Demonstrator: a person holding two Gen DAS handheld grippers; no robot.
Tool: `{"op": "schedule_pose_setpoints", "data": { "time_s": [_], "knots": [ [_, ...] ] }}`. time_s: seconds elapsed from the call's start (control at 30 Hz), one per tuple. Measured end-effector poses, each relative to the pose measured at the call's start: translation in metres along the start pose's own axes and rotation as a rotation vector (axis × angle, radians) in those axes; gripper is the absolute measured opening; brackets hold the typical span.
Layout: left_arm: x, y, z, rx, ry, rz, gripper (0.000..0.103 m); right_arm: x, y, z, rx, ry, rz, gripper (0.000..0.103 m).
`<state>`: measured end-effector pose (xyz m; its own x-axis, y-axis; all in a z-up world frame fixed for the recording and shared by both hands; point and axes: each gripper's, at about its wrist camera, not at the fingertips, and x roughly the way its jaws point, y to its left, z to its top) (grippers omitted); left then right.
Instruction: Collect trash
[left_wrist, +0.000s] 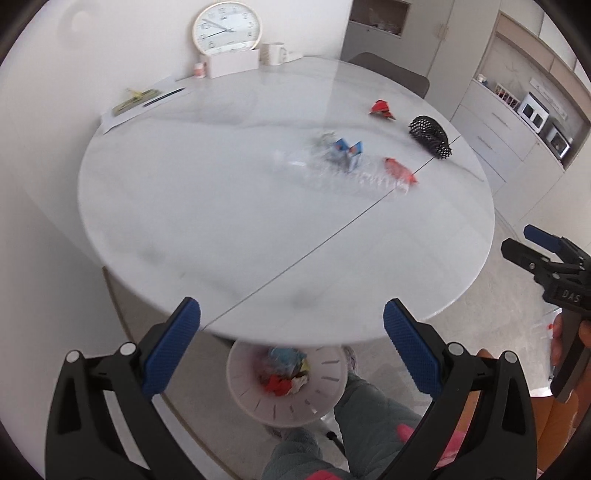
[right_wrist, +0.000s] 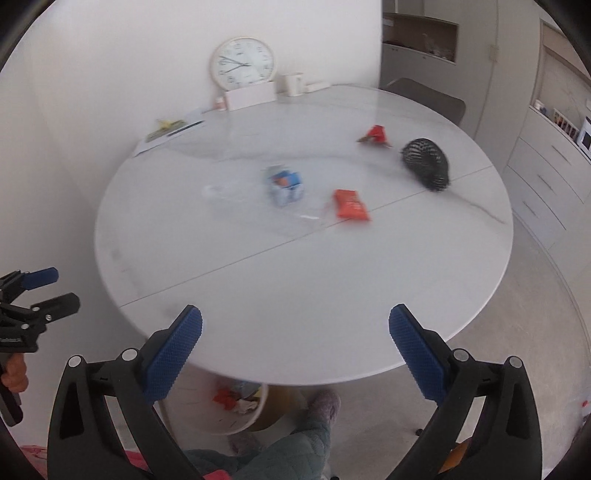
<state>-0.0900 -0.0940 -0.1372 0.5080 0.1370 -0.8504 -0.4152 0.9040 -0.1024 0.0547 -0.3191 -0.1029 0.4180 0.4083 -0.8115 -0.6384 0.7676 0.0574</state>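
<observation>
On the round white table (left_wrist: 221, 229) (right_wrist: 295, 277) lie a blue-and-white carton (left_wrist: 347, 151) (right_wrist: 284, 186), an orange-red wrapper (left_wrist: 400, 171) (right_wrist: 351, 205), a red crumpled wrapper (left_wrist: 382, 109) (right_wrist: 375, 134), a black mesh piece (left_wrist: 430, 136) (right_wrist: 426, 162) and clear plastic film (left_wrist: 295, 166) (right_wrist: 236, 194). A white bin (left_wrist: 255, 400) (right_wrist: 255, 415) with trash in it stands under the table's near edge. My left gripper (left_wrist: 291, 347) (right_wrist: 40, 291) is open and empty above the bin. My right gripper (right_wrist: 295, 354) (left_wrist: 521, 243) is open and empty at the table's near edge.
A clock (left_wrist: 227, 26) (right_wrist: 243, 62), a white box (left_wrist: 234, 62), a mug (left_wrist: 273, 53) and papers with a pen (left_wrist: 147, 101) sit at the table's far side. A chair (left_wrist: 391, 75) stands behind. Cabinets (left_wrist: 517, 122) line the right wall. The person's legs (left_wrist: 354, 424) are below.
</observation>
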Motion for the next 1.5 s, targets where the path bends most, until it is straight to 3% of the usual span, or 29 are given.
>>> {"op": "schedule_pose_setpoints", "data": {
  "time_s": [0.23, 0.6, 0.8, 1.0, 1.13, 1.33, 1.5],
  "knots": [
    [0.045, -0.040, 0.062, 0.021, -0.002, 0.021, 0.095, 0.049, -0.053, 0.046, -0.033, 0.036, 0.025, 0.101],
    [0.118, -0.080, 0.171, -0.108, 0.023, 0.053, 0.095, 0.133, -0.128, 0.146, -0.096, 0.059, 0.096, 0.101],
    [0.148, -0.103, 0.212, -0.127, 0.024, 0.037, 0.095, 0.167, -0.167, 0.188, -0.099, 0.029, 0.066, 0.101],
    [0.188, -0.149, 0.256, -0.018, 0.017, 0.020, 0.095, 0.209, -0.235, 0.218, 0.053, 0.041, -0.048, 0.101],
    [0.232, -0.184, 0.308, 0.070, -0.003, -0.031, 0.095, 0.242, -0.267, 0.229, 0.118, 0.072, -0.095, 0.101],
    [0.316, -0.224, 0.371, 0.154, 0.018, -0.077, 0.095, 0.276, -0.279, 0.227, 0.120, 0.098, -0.095, 0.101],
    [0.372, -0.247, 0.402, 0.172, 0.052, -0.074, 0.095, 0.296, -0.287, 0.222, 0.125, 0.112, -0.109, 0.101]
  ]
}}
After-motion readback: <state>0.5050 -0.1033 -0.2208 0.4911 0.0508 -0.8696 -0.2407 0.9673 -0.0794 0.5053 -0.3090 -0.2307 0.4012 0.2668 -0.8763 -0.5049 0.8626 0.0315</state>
